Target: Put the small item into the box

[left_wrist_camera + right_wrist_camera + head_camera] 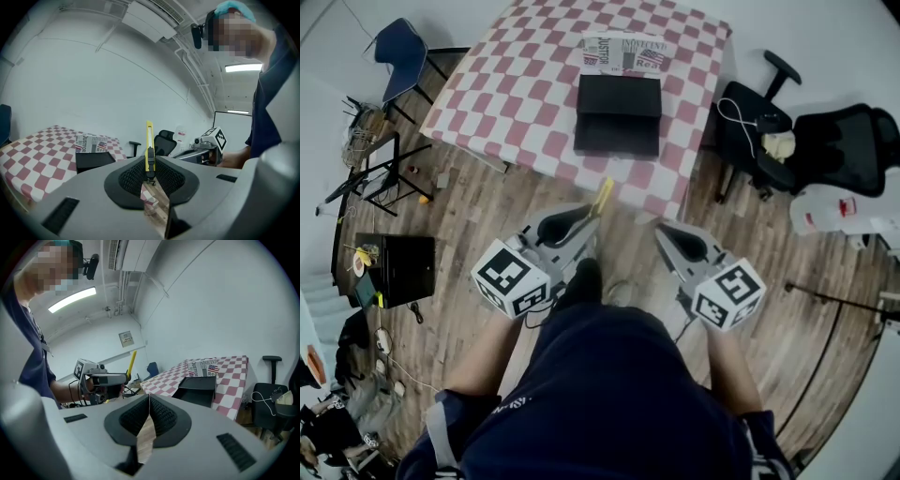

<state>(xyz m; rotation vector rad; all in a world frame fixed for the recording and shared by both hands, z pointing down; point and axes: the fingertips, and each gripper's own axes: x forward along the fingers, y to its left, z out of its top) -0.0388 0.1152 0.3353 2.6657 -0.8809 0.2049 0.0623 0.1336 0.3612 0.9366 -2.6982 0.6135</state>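
Checkered table [534, 103] ahead, knife [603, 194] lengthwise toward it

Yellow cutter [602, 195]; black box [618, 114]; pink-and-white checked tablecloth [525, 84].

Two grippers: one left gripper [592, 217], one right gripper [661, 228]. One yellow utility knife [603, 195]. One checked table [516, 94] carrying two boxes — one black box [619, 112] mid-table, one newsprint-patterned box [623, 53] toward its far edge. Three chairs — one blue chair [403, 52], one black office chair [750, 122], one larger black chair [848, 145].
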